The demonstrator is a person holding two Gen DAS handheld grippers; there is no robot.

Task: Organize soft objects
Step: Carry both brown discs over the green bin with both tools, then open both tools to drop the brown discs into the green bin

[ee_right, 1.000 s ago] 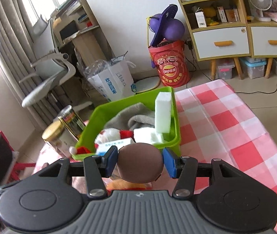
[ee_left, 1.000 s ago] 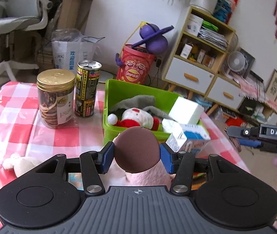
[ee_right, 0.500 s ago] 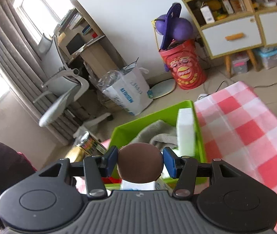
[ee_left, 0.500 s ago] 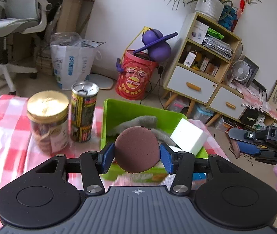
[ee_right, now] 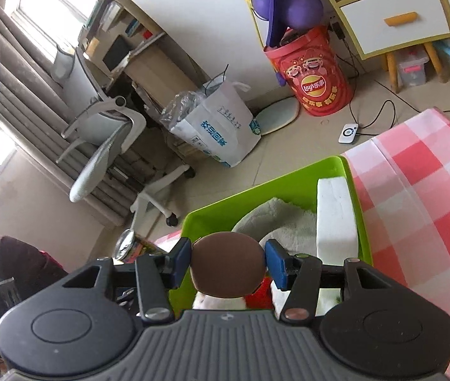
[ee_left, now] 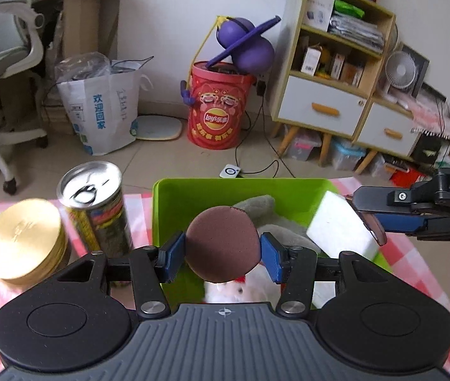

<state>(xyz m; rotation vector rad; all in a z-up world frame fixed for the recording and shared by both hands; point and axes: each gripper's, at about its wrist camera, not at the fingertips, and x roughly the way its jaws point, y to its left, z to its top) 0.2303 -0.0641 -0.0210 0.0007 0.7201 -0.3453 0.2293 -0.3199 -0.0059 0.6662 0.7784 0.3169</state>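
Note:
A green bin (ee_left: 193,193) stands on the checked tablecloth; it also shows in the right wrist view (ee_right: 221,216). It holds a grey plush (ee_left: 266,209), a white foam block (ee_left: 336,225) and a red-and-white Santa toy (ee_left: 241,289). My left gripper (ee_left: 223,250) is shut on a brown round soft pad (ee_left: 223,243), above the bin. My right gripper (ee_right: 228,263) is shut on a brown round soft pad (ee_right: 228,265), also over the bin. The right gripper's body (ee_left: 415,203) shows at the right of the left wrist view.
A drink can (ee_left: 95,200) and a gold-lidded jar (ee_left: 25,231) stand left of the bin. The red-checked table (ee_right: 421,197) extends right of the bin. Beyond the table are a red snack bucket (ee_left: 218,104), a white bag (ee_left: 101,108), an office chair (ee_right: 110,146) and a shelf unit (ee_left: 336,63).
Both grippers have risen and moved forward over the bin, still shut on their brown pads. The pink toy seen below the left gripper a second ago is out of view.

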